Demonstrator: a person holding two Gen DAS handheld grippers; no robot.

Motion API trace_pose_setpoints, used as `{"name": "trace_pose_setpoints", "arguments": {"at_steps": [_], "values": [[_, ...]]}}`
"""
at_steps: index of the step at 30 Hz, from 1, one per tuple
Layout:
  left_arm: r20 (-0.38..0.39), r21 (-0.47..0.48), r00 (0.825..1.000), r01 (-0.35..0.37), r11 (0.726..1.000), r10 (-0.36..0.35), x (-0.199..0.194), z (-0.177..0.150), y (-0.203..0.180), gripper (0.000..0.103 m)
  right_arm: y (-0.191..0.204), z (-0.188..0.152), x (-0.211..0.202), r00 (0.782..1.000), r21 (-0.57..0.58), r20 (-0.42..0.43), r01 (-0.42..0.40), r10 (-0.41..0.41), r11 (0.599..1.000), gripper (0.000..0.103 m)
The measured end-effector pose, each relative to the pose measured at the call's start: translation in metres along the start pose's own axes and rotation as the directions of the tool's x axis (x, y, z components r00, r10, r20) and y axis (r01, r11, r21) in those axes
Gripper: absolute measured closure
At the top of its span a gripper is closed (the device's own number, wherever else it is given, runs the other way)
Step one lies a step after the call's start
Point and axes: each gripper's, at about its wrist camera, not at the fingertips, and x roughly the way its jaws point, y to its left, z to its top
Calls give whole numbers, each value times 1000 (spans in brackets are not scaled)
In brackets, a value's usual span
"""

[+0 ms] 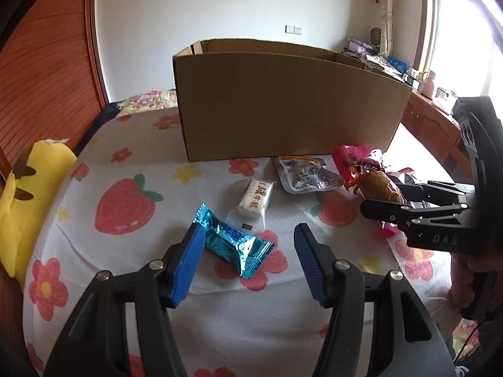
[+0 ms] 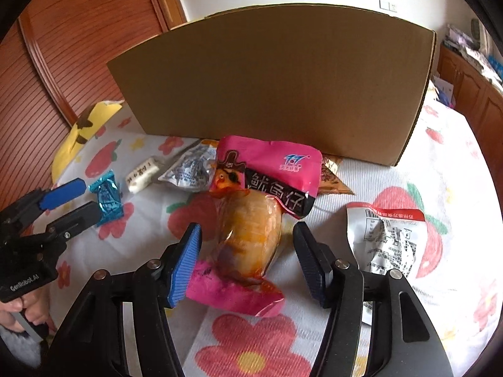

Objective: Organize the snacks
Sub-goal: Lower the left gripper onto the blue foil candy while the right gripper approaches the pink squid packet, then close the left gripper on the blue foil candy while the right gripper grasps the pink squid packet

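Snacks all lie on the bedsheet near the cardboard box (image 1: 289, 100); its inside is hidden, perhaps empty. Left gripper (image 1: 248, 253) spread around blue candy (image 1: 234, 242); right gripper (image 2: 248, 251) spread around pink packet (image 2: 251, 207). Nothing grasped.

Blue foil candy (image 1: 235, 241), white nougat bar (image 1: 253, 201), pink squid pouch (image 2: 251, 220), lying before cardboard box (image 1: 289, 106)

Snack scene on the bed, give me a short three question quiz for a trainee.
1. True or false: the left gripper is shut on the blue candy.
2. Which snack lies between the open right gripper's fingers? A) pink squid pouch B) white nougat bar
3. Fill in: the snacks lie in front of a ___ box.

Key: 1 false, it is open. 2 A. 3 cardboard.
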Motion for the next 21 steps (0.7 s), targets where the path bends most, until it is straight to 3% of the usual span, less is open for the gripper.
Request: {"name": "trace_pose_setpoints", "arguments": {"at_steps": [4, 13, 21], "values": [[-22, -36, 1000, -1, 999, 0, 6, 6, 5, 43, 0, -2, 0, 999, -21, 11, 36, -36, 999, 58], [-42, -89, 996, -85, 992, 81, 18, 12, 14, 45, -5, -6, -3, 999, -15, 16, 38, -38, 999, 58], [-86, -30, 985, -151, 988, 148, 24, 3, 13, 48, -5, -6, -1, 999, -25, 14, 49, -49, 998, 58]]}}
